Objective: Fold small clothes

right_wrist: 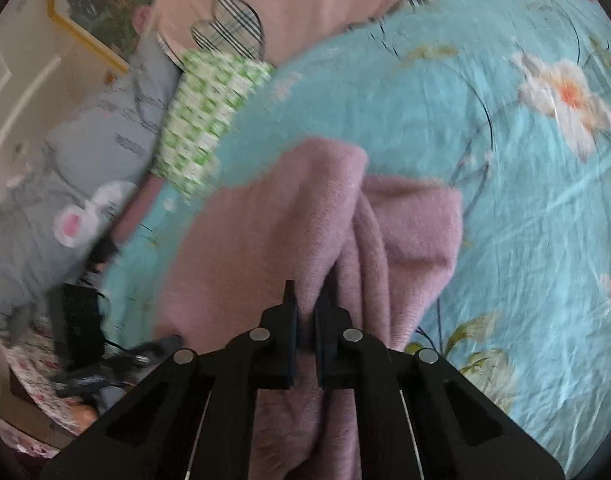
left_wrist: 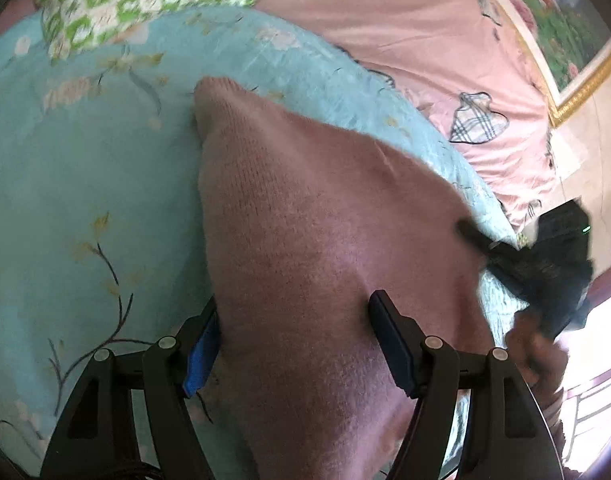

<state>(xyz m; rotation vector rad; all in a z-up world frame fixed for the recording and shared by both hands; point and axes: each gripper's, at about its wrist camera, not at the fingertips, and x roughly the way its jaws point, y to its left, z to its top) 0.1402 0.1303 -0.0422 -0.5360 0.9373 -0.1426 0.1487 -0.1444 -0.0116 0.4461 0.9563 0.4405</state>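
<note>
Grasp step: right gripper (right_wrist: 307, 300) fingers clamped on bunched mauve knitted garment (right_wrist: 305, 216); left gripper (left_wrist: 293, 324) fingers apart, straddling it on the turquoise floral bedsheet (left_wrist: 85, 184). Next, likely: close left, lift.

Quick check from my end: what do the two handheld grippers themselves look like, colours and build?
Both are black plastic linkage frames with round silver pivot pins. The left gripper has flat fingers, one with a bright blue pad. The right gripper has narrow dark fingers and thin pale lines along its frame.
</note>
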